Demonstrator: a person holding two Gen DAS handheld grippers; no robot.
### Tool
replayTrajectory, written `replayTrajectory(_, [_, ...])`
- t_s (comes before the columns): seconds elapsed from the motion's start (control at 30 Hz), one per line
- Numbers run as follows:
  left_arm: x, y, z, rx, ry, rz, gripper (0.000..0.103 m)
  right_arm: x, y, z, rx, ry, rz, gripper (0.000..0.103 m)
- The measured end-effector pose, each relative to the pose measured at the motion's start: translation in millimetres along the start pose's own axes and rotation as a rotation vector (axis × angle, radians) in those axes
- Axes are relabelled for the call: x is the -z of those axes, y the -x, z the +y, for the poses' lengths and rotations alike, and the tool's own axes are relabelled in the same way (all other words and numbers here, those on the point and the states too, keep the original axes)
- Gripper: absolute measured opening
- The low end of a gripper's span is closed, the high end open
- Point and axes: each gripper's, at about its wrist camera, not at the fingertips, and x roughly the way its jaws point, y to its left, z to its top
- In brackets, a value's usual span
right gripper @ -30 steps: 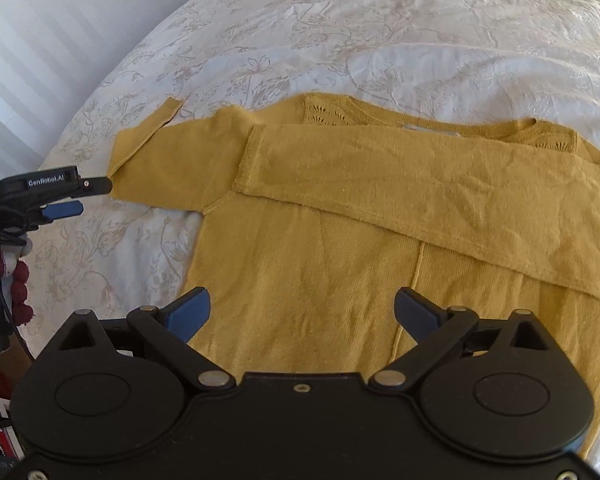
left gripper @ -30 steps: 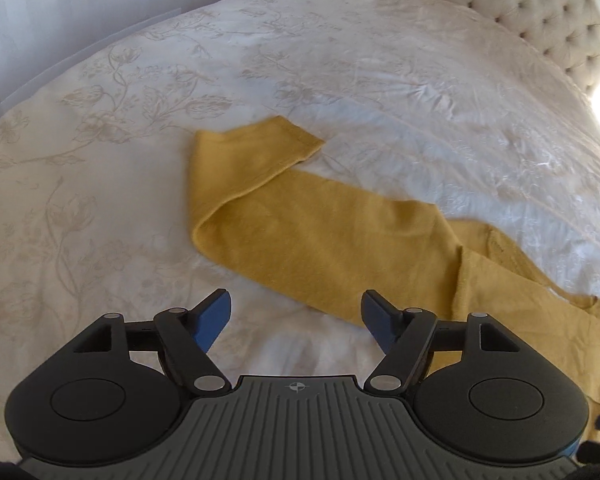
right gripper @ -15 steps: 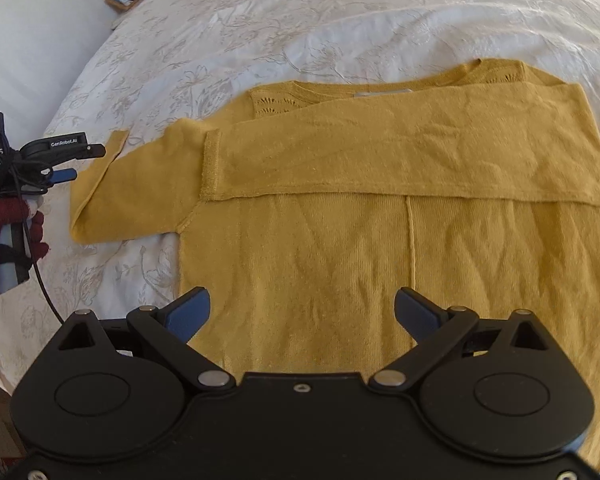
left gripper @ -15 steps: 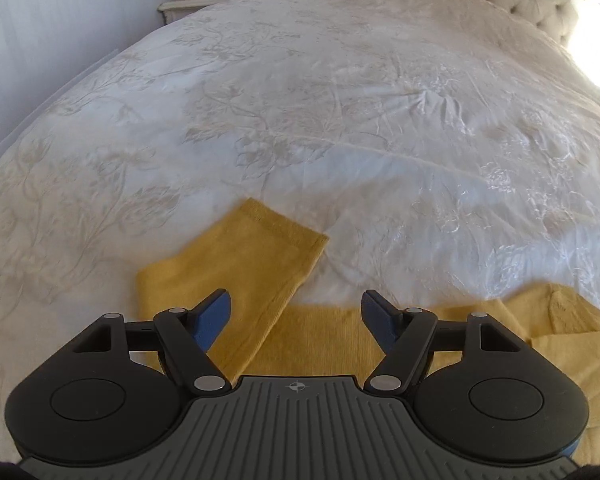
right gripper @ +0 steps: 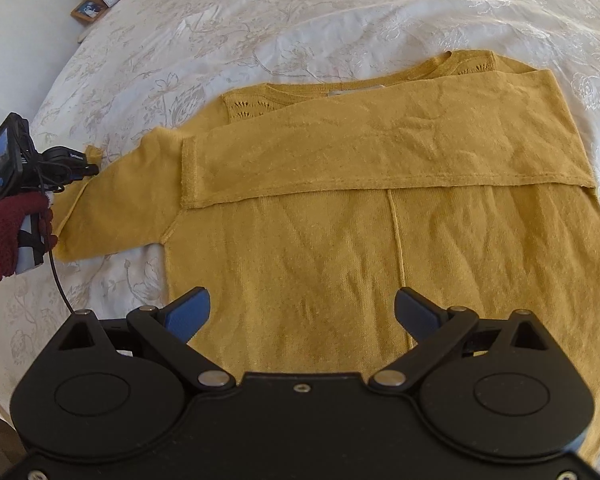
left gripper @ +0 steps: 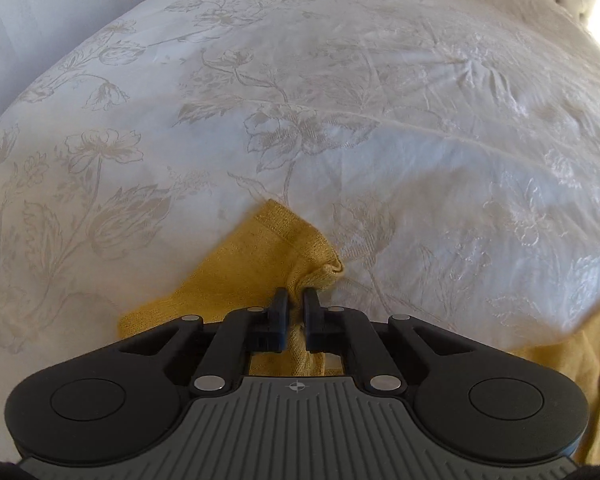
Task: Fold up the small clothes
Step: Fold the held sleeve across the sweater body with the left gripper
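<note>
Open bedspread (right gripper: 340,20) is lying free beyond the sweater's (right gripper: 380,240) neckline and right side; the left gripper (right gripper: 90,168) and gloved hand (right gripper: 8,228) are occupying the space at the left cuff (left gripper: 284,236); frames (right gripper: 90,8) are standing well apart at the far corner.

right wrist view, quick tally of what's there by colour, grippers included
mustard yellow: 1, the sweater
white: 1, the floral bedspread
black with blue fingers: 2, the left gripper pinching a sleeve cuff, the right gripper open
dark red: 1, a glove
total: 5
</note>
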Motion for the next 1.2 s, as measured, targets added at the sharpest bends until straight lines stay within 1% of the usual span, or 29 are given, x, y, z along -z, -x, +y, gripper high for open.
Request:
replayTrajectory(0.13, [-4, 33, 5, 0.058, 0.072, -0.072, 0.007, -2, 0, -2, -0.028, 0.026, -0.001, 0.099])
replayTrajectory(0.27, [-7, 91, -13, 0.132, 0.101, -0.173, 0.007, -3, -2, -9, -0.071, 0.062, 0.008, 0.099])
replayTrajectory(0.37, [-5, 137, -42, 0.193, 0.091, -0.249, 0.007, -4, -1, -19, -0.105, 0.078, 0.008, 0.099])
replayTrajectory(0.47, [2, 178, -82, 0.247, 0.054, -0.310, 0.007, -5, 7, -35, -0.131, 0.083, -0.008, 0.099])
replayTrajectory(0.57, [13, 208, -127, 0.317, 0.037, -0.345, 0.007, -3, 19, -59, -0.149, 0.073, -0.028, 0.099])
replayTrajectory(0.63, [22, 220, -160, 0.365, 0.016, -0.356, 0.007, 0, 26, -77, -0.152, 0.061, -0.037, 0.099])
replayTrajectory(0.73, [40, 226, -210, 0.411, -0.026, -0.350, 0.008, 4, 35, -103, -0.148, 0.047, -0.047, 0.099])
replayTrajectory(0.8, [55, 221, -240, 0.455, -0.038, -0.311, 0.008, 7, 40, -121, -0.142, 0.036, -0.049, 0.099])
replayTrajectory(0.83, [62, 218, -251, 0.469, -0.048, -0.299, 0.011, 8, 42, -128, -0.140, 0.029, -0.050, 0.099])
replayTrajectory(0.87, [72, 214, -266, 0.479, -0.065, -0.289, 0.011, 9, 44, -135, -0.137, 0.022, -0.051, 0.099])
replayTrajectory(0.9, [82, 207, -280, 0.491, -0.090, -0.265, 0.015, 10, 45, -142, -0.134, 0.017, -0.052, 0.099])
replayTrajectory(0.93, [90, 201, -291, 0.501, -0.111, -0.228, 0.027, 11, 47, -147, -0.131, 0.011, -0.053, 0.099])
replayTrajectory(1.0, [106, 191, -308, 0.516, -0.127, -0.164, 0.032, 12, 50, -157, -0.124, 0.003, -0.057, 0.099])
replayTrajectory(1.07, [121, 188, -314, 0.509, -0.144, -0.139, 0.033, 13, 52, -164, -0.122, -0.005, -0.061, 0.099])
replayTrajectory(1.13, [138, 187, -313, 0.475, -0.168, -0.118, 0.040, 12, 52, -169, -0.122, -0.004, -0.062, 0.099])
replayTrajectory(1.2, [152, 184, -305, 0.440, -0.177, -0.085, 0.042, 9, 50, -173, -0.124, 0.001, -0.061, 0.099])
